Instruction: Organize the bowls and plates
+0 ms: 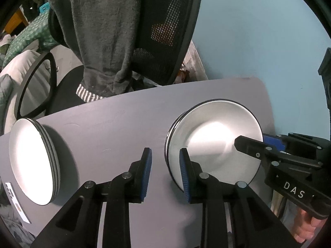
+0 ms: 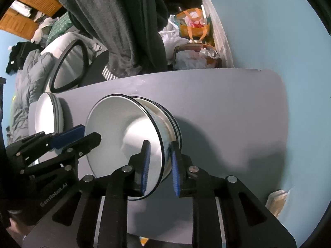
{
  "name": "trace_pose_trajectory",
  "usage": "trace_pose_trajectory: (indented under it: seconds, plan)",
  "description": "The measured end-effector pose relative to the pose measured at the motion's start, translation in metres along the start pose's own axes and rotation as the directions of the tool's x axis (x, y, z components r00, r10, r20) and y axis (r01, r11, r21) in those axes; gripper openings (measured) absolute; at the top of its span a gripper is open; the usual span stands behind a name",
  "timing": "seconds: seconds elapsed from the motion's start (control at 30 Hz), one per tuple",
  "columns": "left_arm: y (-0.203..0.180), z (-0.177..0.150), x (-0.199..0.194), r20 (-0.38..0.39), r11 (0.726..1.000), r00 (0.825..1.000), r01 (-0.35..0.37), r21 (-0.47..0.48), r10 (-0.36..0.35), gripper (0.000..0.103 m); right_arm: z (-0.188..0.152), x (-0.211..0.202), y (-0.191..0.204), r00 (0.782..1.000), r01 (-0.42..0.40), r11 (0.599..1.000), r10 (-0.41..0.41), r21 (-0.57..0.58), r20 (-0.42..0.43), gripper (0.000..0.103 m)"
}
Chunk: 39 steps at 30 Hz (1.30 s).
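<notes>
Nearest my right wrist camera is the right gripper [image 2: 159, 165], its blue pads [image 2: 144, 165] parted by a narrow gap. The rim of the top bowl [image 2: 128, 136] stands in that gap, one pad inside the bowl and the other outside; I see a sliver of space on the outer side, so I read the pads as not pressing. That bowl sits tilted on the stack of bowls [image 2: 172, 124] near the middle of the grey tabletop [image 2: 238, 107].

On my left wrist camera the left gripper [image 1: 165, 171] hangs over bare tabletop [image 1: 107, 124] with its jaws a little apart and nothing between them; its right pad [image 1: 184, 175] is just beside the near edge of the same bowl [image 1: 215, 142]. The right gripper [image 1: 251, 142] comes in from the right of that view, one finger lying over the bowl's white inside.

A second stack of plates [image 1: 33, 161], white with dark rims, sits at the left end of the tabletop, well apart from the bowls. Behind the tabletop stands a mesh chair [image 1: 165, 31] with a grey garment [image 1: 103, 31] draped over it.
</notes>
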<state>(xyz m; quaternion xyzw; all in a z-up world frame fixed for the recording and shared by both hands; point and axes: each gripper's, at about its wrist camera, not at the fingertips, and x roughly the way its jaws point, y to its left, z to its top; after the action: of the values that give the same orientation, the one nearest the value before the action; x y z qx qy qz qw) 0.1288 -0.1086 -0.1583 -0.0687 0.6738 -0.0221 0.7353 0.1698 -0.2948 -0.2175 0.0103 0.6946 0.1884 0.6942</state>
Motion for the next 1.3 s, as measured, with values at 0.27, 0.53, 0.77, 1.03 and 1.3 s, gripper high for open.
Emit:
trace_pose_trajectory:
  seconds: [0.27,0.53,0.77,1.03,1.3]
  plan:
    - [0.005,-0.003,-0.008,-0.002,1.000,1.000,0.021,-0.014,-0.021,0.031,-0.001,-0.005,-0.002,0.999,0.034,0.999,-0.034,-0.013,0.008,0.028]
    - [0.022,-0.002,-0.001,-0.044,0.990,0.993,0.107,-0.095,-0.111,0.053,0.001,-0.014,-0.016,0.999,0.040,0.999,-0.040,-0.036,0.016,0.056]
    - [0.031,-0.003,0.032,-0.121,0.983,0.984,0.113,-0.143,-0.131,0.053,0.016,0.013,-0.037,0.998,0.010,1.000,-0.010,-0.006,-0.059,0.060]
    - [0.023,-0.007,0.049,-0.159,0.984,0.979,0.107,-0.141,-0.129,0.053,0.021,0.035,-0.039,0.994,-0.024,1.000,0.023,-0.006,-0.102,0.061]
    - [0.023,-0.008,0.065,-0.194,0.976,0.966,0.139,-0.165,-0.171,0.053,0.025,0.048,-0.041,0.989,-0.071,0.997,0.070,-0.008,-0.128,0.060]
